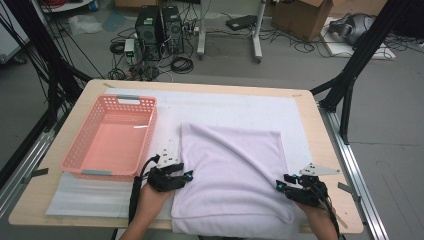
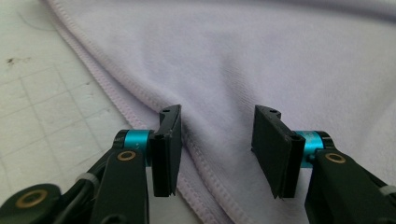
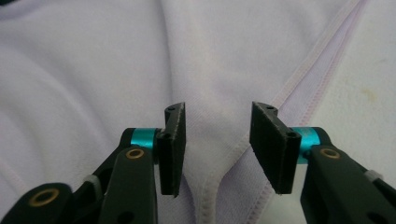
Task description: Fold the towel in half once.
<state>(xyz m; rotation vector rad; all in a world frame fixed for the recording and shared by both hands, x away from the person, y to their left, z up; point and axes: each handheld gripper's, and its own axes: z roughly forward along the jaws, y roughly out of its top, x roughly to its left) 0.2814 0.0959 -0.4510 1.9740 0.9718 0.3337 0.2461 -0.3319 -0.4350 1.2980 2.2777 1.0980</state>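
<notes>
Lilac terry towel (image 1: pixel 232 172) lies folded once on the worktop (image 1: pixel 320 125), its side hems between the spread jaws of left tool (image 1: pixel 186 175) and right tool (image 1: pixel 281 184), leaving further folding, apparently.

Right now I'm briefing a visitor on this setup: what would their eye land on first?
Probably the pale lilac towel, folded over and spread across the near middle of the table. Next comes the pink basket, empty, to its left. A hand-held tool sits at each side of the towel, the left tool and the right tool, both with jaws apart over a hemmed edge.
</notes>
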